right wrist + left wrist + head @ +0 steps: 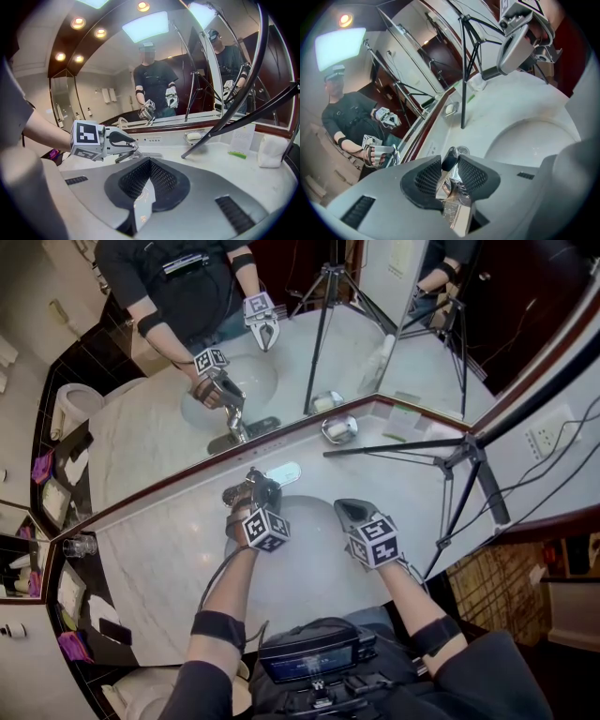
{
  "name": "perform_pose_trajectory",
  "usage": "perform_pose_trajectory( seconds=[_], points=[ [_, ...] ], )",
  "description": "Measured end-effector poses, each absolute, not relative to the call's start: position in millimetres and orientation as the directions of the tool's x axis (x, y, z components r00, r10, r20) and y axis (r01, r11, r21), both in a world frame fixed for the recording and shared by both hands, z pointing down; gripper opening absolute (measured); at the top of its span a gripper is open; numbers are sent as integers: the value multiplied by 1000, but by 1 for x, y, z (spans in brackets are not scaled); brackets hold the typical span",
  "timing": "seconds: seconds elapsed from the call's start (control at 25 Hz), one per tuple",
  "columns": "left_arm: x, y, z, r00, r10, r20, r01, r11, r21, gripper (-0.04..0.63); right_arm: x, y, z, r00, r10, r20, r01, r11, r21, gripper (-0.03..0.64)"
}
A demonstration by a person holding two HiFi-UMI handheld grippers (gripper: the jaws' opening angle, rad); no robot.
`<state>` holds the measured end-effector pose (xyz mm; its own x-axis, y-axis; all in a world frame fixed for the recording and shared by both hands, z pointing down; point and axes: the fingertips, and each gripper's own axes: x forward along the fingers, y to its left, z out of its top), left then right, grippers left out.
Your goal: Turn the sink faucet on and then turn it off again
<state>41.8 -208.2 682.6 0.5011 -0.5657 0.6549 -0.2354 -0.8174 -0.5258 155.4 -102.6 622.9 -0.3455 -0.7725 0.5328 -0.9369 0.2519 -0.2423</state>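
**Left gripper takes the faucet lever**

The chrome sink faucet lever [449, 157], behind the white basin [534, 140], is pinched between the half-closed pads of the left gripper [451, 165]. No water shows, so this is likely the turning-on step. Next comes a gentle lift. Nearby, the right gripper [149, 163] hovers shut and empty.

A white marble tabletop [159, 559] runs along the foot of a mirror [309, 343] and has an oval sink basin [314, 540] sunk into it. Behind the basin, against the mirror, stands the chrome faucet [449, 158]. To the right of the basin, also at the mirror's foot, sits a metal soap dish [338, 429], and further right of the basin a small white card [405, 418] stands upright. A black tripod [473, 460] spreads over the tabletop right of the basin, with one leg tip set down near the soap dish. Well to the left of the basin, at the tabletop's edge, stands a clear glass [80, 546].
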Motion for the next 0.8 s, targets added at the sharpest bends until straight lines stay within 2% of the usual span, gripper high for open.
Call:
perform_pose_trajectory(
  seconds=[0.8],
  points=[
    [21,-234,654,536,-565,627,-449,-820,-355,118,144,-106,621,-367,-766,527,-929,273,-250,19]
  ],
)
